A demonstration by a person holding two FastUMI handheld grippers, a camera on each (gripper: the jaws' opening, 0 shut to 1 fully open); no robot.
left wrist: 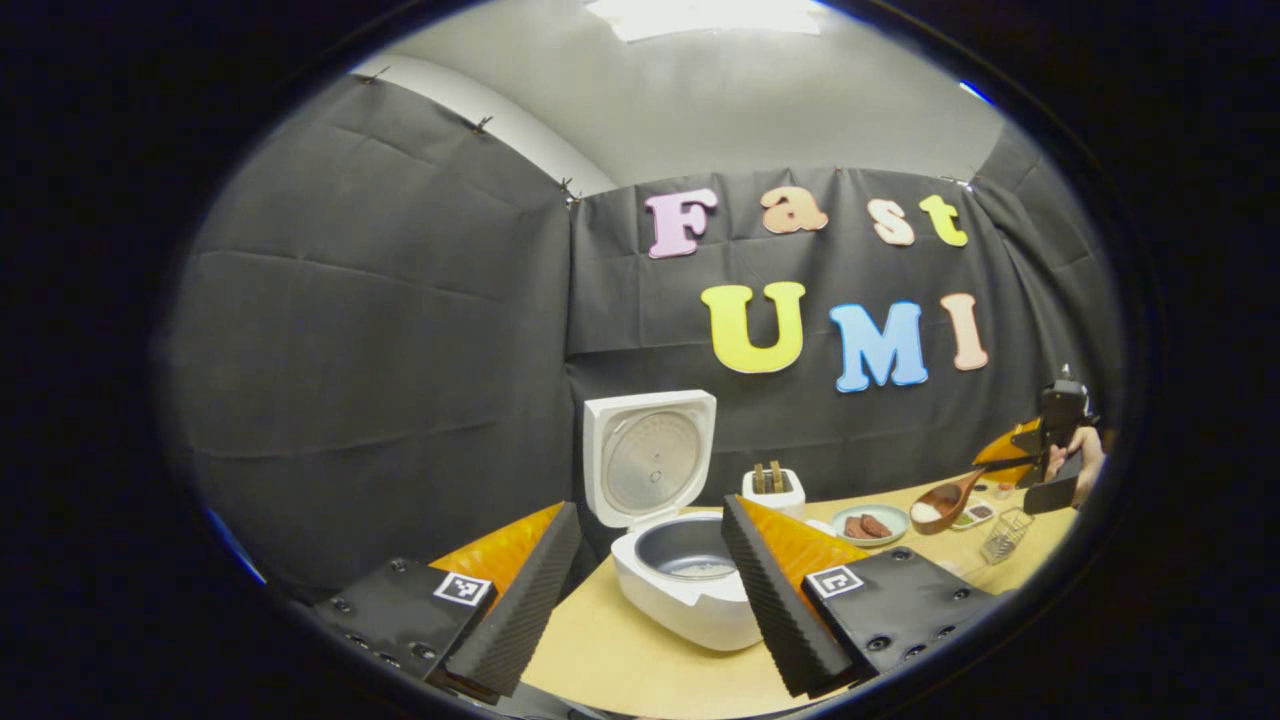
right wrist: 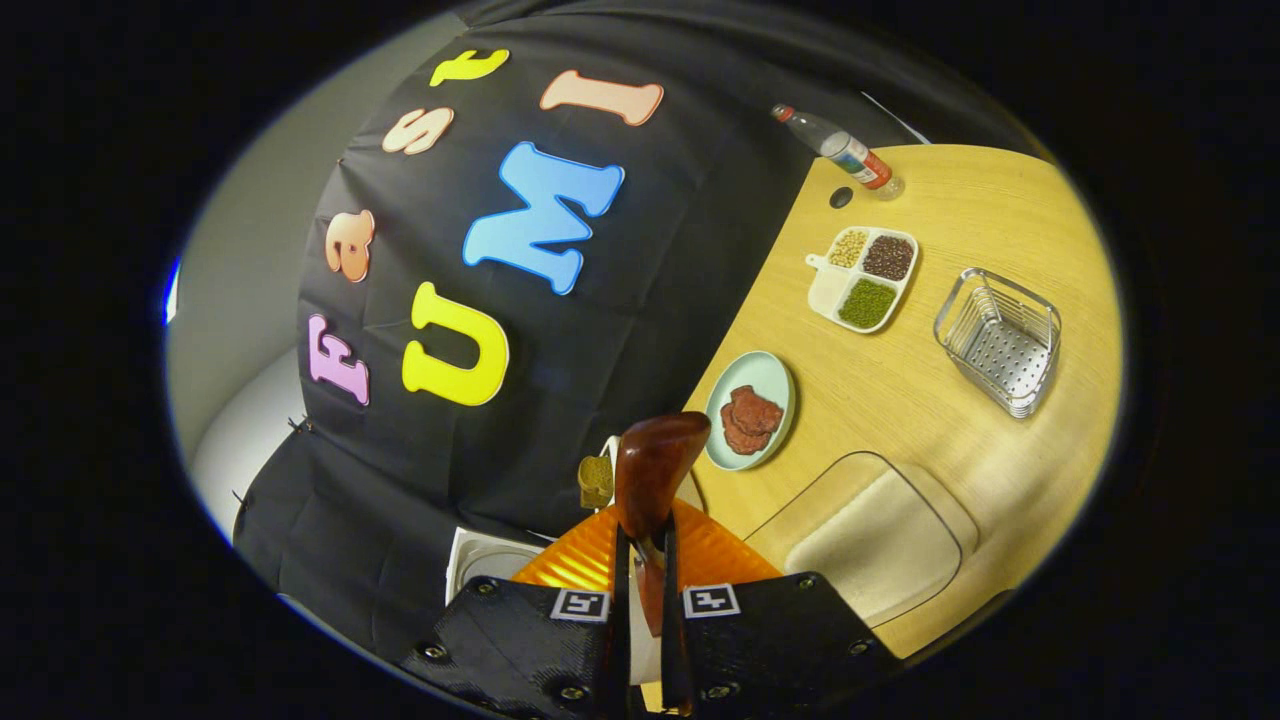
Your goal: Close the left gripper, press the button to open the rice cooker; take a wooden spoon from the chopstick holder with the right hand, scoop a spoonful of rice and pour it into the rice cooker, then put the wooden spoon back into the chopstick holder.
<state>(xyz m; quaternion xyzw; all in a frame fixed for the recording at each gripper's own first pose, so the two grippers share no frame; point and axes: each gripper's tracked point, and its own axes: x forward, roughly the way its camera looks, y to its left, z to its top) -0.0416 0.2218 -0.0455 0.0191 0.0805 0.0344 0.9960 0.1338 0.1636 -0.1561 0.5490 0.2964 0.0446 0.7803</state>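
Right now I have the wooden spoon (right wrist: 650, 470) pinched by its handle in my right gripper (right wrist: 640, 590), both fingers pressed tight against it with almost no gap between them. From the left gripper view the right gripper (left wrist: 1045, 455) sits far off to the side above the table (left wrist: 640, 660), and the spoon's bowl (left wrist: 940, 505) carries a small white heap that I take to be rice. My left gripper (left wrist: 650, 590) hangs with its jaws spread wide and nothing between them, facing the rice cooker (left wrist: 680, 570), whose lid (left wrist: 650, 460) stands upright and whose inner pot (left wrist: 690, 548) lies bare and looks empty. So I judge that the button step is done, the scoop is made, and I am in the carry toward the cooker. The chopstick holder (left wrist: 772, 488) stands just behind the cooker, a couple of utensils poking up from it, with the plate of reddish patties (left wrist: 868, 525) beside it. In the right gripper view I also see the divided tray of beans (right wrist: 865, 275), the wire basket (right wrist: 1000, 340) and a bottle (right wrist: 835, 150) at the table's far edge. Next I must bring the spoon across level, so nothing spills on the way, stop over the open pot and only then roll my wrist to tip the rice in. The patty plate and the holder lie close to that path, so I should pass above them.
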